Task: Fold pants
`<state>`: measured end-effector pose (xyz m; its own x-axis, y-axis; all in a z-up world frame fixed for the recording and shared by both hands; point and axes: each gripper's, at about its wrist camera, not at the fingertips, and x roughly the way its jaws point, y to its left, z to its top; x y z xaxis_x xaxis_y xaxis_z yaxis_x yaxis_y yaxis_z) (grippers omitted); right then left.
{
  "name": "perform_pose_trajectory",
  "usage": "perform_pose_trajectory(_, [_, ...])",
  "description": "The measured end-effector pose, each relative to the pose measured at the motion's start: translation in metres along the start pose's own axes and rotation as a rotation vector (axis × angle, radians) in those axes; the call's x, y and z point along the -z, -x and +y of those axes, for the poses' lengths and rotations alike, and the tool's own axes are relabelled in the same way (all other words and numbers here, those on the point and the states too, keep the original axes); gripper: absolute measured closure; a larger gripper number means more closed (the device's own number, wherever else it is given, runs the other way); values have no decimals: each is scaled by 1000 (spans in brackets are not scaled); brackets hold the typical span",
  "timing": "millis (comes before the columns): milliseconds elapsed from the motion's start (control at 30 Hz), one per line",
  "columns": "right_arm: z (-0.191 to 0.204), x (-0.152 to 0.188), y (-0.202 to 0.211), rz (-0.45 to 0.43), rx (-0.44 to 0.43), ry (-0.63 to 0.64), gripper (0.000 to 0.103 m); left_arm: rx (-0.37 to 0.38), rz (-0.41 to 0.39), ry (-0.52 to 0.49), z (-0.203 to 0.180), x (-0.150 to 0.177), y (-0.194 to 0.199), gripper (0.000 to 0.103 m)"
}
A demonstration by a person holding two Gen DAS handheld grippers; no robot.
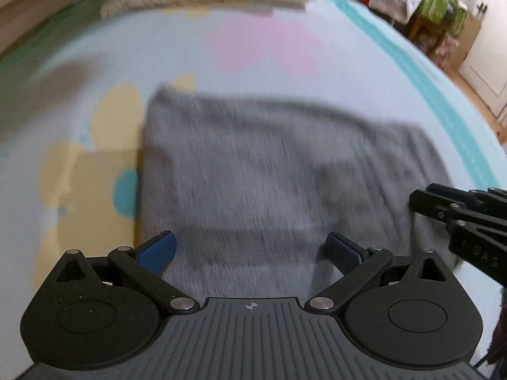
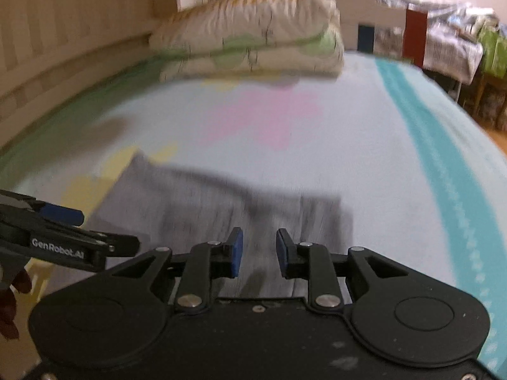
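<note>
- The left gripper (image 1: 250,250) is sitting nearest the lens in the left wrist view, its blue-padded fingers (image 1: 157,251) spread wide apart with nothing between them; grey cloth is showing through the gap.
- The right gripper (image 2: 259,250) is filling the foreground of the right wrist view, its two blue pads (image 2: 236,251) standing a narrow gap apart and parallel, gripping nothing.
- The grey pants (image 1: 253,171) are lying folded into a rough rectangle on the bed sheet (image 1: 269,63), directly ahead of and beneath both grippers. Both views are motion-blurred, so the fabric's edges and layers are not reading clearly.
- Taking the pants as reference: the left gripper is hanging over their near edge, and the right gripper is coming in at their right-hand near corner, seen as a black linkage in the left wrist view.
- In the right wrist view the left gripper is appearing at the pants' left near side, bearing white lettering.
- Beyond the far edge of the pants, the sheet is showing pink and yellow patches; a teal stripe (image 2: 443,158) is running along the sheet well to the right of the pants.
- A stack of folded quilts (image 2: 253,38) is resting at the far end of the bed, well apart from the pants.
</note>
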<state>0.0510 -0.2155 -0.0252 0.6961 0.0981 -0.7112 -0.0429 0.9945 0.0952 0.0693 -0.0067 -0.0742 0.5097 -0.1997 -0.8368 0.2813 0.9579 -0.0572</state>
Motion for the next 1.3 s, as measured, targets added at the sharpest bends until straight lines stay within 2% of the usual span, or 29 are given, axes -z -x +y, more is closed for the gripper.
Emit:
perform_pose_trajectory(100, [2,20,-15,67,27,30,79,-12,-22,10,1,10,-10,0])
perform_pose_trajectory(267, [17,35,-23,10,66,175,77,-55,-36,22,-5,10,-14,0])
perform_pose_trajectory(467, [16,38,-23,-2,65,149,76,-39,-86,10,-1,19,-7,0])
perform_pose_trajectory(500, [12,38,-23,-4,56,145,76,-25,-85,12,3,18,-3,4])
perform_pose_trajectory(533, [9,38,-23,-6,45,141,76,-16,-93,30,7,18,3,15])
perform_pose_trajectory(600, [0,36,-15,-8,12,113,73,-25,-127,57,16,18,15,19])
perform_pose_trajectory(667, [-9,35,-5,-21,1,76,59,-80,-167,49,21,21,26,19])
perform_pose_trajectory(733, [-20,36,6,-59,40,65,54,-119,-188,43,31,24,31,19])
perform_pose_trajectory(800, [-32,36,11,-81,70,42,52,-121,-165,51,42,24,27,19])
perform_pose_trajectory(900, [-54,34,4,-32,51,-43,46,-84,-110,93,49,26,22,18])
perform_pose_trajectory(1000, [-73,35,-10,27,-6,-133,42,-35,-95,176,62,23,15,16])
perform_pose_trajectory(1133, [-92,34,-25,55,-47,-248,34,-35,-99,141,61,17,10,14])
perform_pose_trajectory(1200, [-99,33,-31,55,-71,-294,32,-21,-98,136,63,14,6,9])
perform_pose_trajectory(1300, [-101,29,-39,58,-104,-281,28,9,-100,134,67,7,-3,2])
